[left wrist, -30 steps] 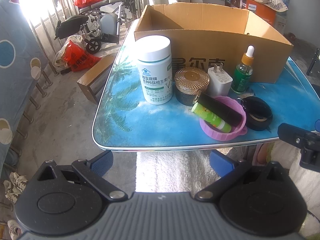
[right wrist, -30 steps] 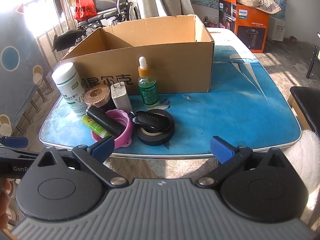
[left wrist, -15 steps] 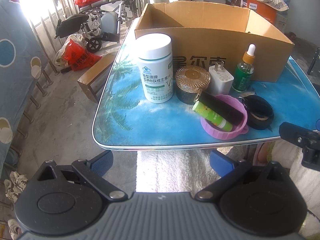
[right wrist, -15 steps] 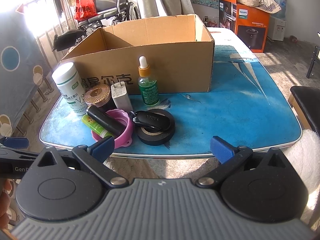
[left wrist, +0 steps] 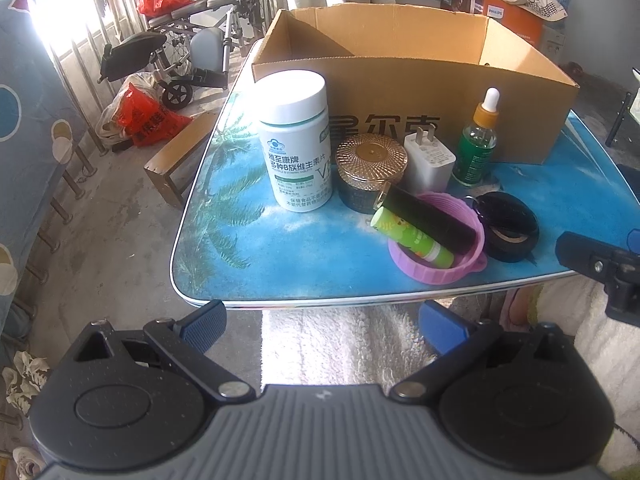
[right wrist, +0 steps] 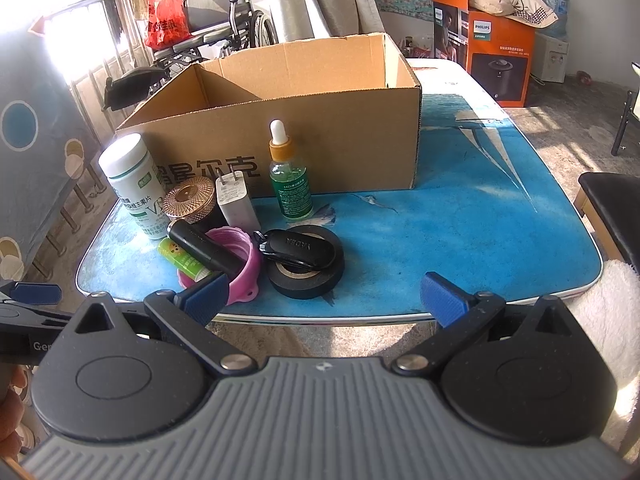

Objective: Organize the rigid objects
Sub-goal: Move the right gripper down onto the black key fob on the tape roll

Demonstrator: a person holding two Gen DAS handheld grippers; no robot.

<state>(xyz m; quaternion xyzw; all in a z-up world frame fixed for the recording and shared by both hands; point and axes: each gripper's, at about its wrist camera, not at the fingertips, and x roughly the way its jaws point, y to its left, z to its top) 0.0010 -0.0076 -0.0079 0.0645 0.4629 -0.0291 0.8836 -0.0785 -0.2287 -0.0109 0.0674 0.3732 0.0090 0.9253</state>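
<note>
Orange PHILIPS box (right wrist: 498, 60), YADEA key fob (right wrist: 300, 246), both tongs (left wrist: 324, 326) (right wrist: 324, 300) wide open, empty

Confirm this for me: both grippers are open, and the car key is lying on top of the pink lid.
Not quite. The car key lies on top of the black tape roll, not the pink lid; the right wrist view shows it. The left gripper and the right gripper are indeed open.
</note>
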